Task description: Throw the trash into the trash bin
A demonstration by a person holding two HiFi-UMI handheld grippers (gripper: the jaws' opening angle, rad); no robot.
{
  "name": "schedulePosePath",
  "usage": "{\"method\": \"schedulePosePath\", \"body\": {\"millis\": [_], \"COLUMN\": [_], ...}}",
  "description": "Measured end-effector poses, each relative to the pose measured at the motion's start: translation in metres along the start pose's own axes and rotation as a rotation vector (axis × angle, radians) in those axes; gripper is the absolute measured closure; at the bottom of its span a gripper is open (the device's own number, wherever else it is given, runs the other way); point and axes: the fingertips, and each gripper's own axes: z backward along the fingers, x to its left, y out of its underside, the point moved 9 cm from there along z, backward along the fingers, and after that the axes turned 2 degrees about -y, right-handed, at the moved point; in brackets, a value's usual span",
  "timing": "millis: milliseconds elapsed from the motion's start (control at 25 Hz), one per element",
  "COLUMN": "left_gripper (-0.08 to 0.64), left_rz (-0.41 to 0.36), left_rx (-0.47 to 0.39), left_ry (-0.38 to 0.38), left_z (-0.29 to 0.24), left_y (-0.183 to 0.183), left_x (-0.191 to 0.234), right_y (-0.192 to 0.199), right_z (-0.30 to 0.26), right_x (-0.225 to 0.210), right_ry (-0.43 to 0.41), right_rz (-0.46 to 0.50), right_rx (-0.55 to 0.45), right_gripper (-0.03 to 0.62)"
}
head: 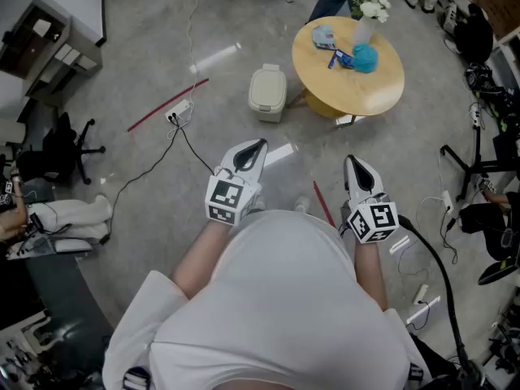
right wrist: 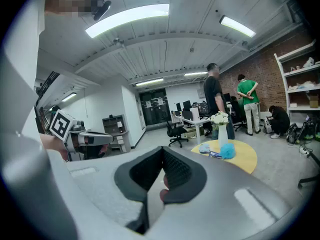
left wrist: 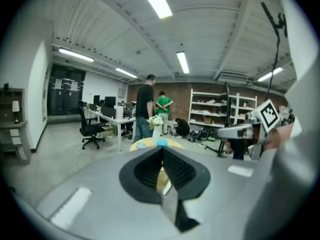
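The left tongs [head: 253, 149] and right tongs [head: 355, 167] were held level before the body, each pressed together with nothing pinched, presumably because nothing was within reach. The trash, judged to be the crumpled blue pieces [head: 324, 36], was seen on the round worktop [head: 382, 96]. The trash bin [head: 267, 93] was set on the floor just beside it, lid down.
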Motion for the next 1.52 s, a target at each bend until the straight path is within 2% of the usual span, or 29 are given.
{"method": "schedulePosePath", "body": {"millis": [720,1080,1520], "left_gripper": [0.555,0.555,0.557], "left_rz": [0.012,0.028,0.029], "left_rx": [0.014,0.017,0.014], "left_ry": [-0.014,-0.044,-0.084], "left_z": [-0.004,-0.015,-0.03], "left_y": [0.001,0.003,0.007], "left_x": [-0.015,-0.036,-0.067], "right_y": [0.002,0.005,0.008], "right_z": [0.005,0.016,0.029], "right_x": [-0.009,-0.033,-0.069], "right_ry": [-0.04,-0.11,-0.163], "right_rz": [-0.001,-0.008,0.044], "right_rx": [0.025,0.015,0.052], "right_gripper": [0.592,0.592,0.592]}}
